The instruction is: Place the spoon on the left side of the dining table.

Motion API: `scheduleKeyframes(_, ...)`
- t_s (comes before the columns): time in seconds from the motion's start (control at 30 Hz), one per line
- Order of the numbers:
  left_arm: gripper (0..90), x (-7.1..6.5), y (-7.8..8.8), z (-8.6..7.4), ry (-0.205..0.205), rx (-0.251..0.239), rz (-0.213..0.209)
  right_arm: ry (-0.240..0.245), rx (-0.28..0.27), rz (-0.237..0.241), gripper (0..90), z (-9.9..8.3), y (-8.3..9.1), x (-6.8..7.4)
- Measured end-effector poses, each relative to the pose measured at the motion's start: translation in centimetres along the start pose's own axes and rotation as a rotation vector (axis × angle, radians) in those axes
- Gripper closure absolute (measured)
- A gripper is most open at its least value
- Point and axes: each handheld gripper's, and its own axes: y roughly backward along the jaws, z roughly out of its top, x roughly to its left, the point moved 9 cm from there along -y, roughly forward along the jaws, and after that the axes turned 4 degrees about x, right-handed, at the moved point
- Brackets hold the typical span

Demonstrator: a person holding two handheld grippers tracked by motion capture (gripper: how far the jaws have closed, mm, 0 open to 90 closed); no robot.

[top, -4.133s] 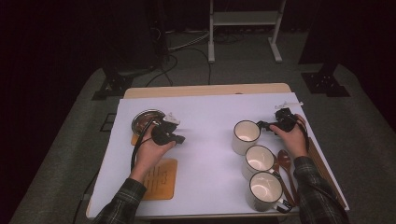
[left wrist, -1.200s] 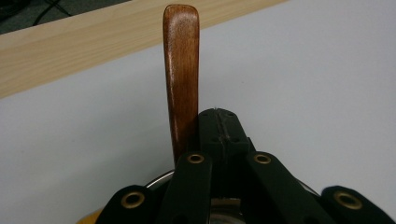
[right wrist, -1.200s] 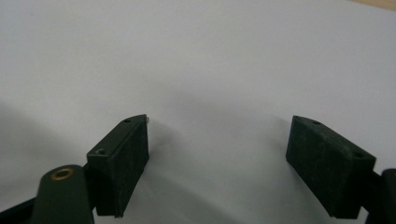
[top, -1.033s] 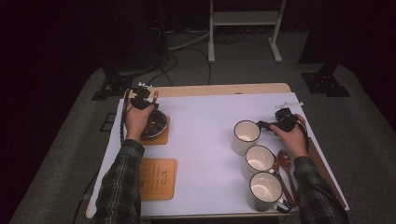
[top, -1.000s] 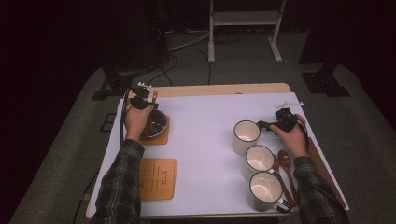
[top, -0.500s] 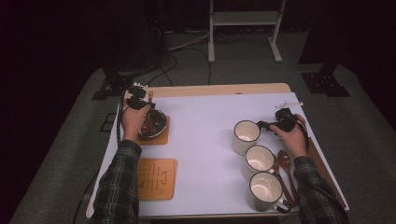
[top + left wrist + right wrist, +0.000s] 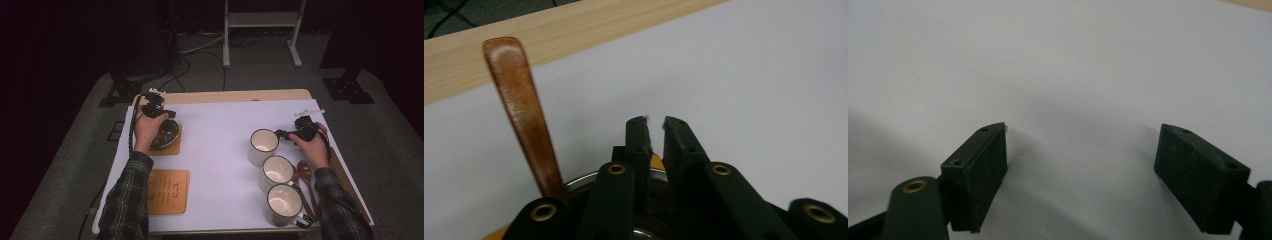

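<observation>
Dark metal bowl on cork coaster, far-left of table.
Left gripper just opening, a narrow gap above the bowl rim, nothing between; this view adds a wooden spoon handle. Right gripper wide open by mugs (high view). Near coaster markings unreadable.

Dim, grainy high view; room around white table sheet nearly black, sheet brightest w/ soft light from above. Gripper views brighter but soft: near jaws blurred, faint shadows on sheet, mild glare on wooden spoon handle.
</observation>
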Motion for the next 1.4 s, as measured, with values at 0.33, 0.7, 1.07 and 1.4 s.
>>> scheduleKeyframes(0.33,61.1,-2.5,0.4,0.1,-0.067,0.011,-0.029,0.000,0.000,0.000,19.4,0.0,0.0,0.0)
scheduleKeyframes(0.7,39.8,-5.7,1.0,-0.5,-0.114,0.022,-0.056,-0.001,0.000,0.000,19.4,0.0,0.0,0.0)
scheduleKeyframes(1.07,21.7,-9.0,1.1,-2.0,-0.154,0.032,-0.108,0.000,0.000,0.000,19.4,0.0,0.0,0.0)
scheduleKeyframes(1.4,10.8,-12.1,0.8,-3.7,-0.188,0.076,-0.141,0.000,0.000,0.000,19.4,0.0,0.0,0.0)
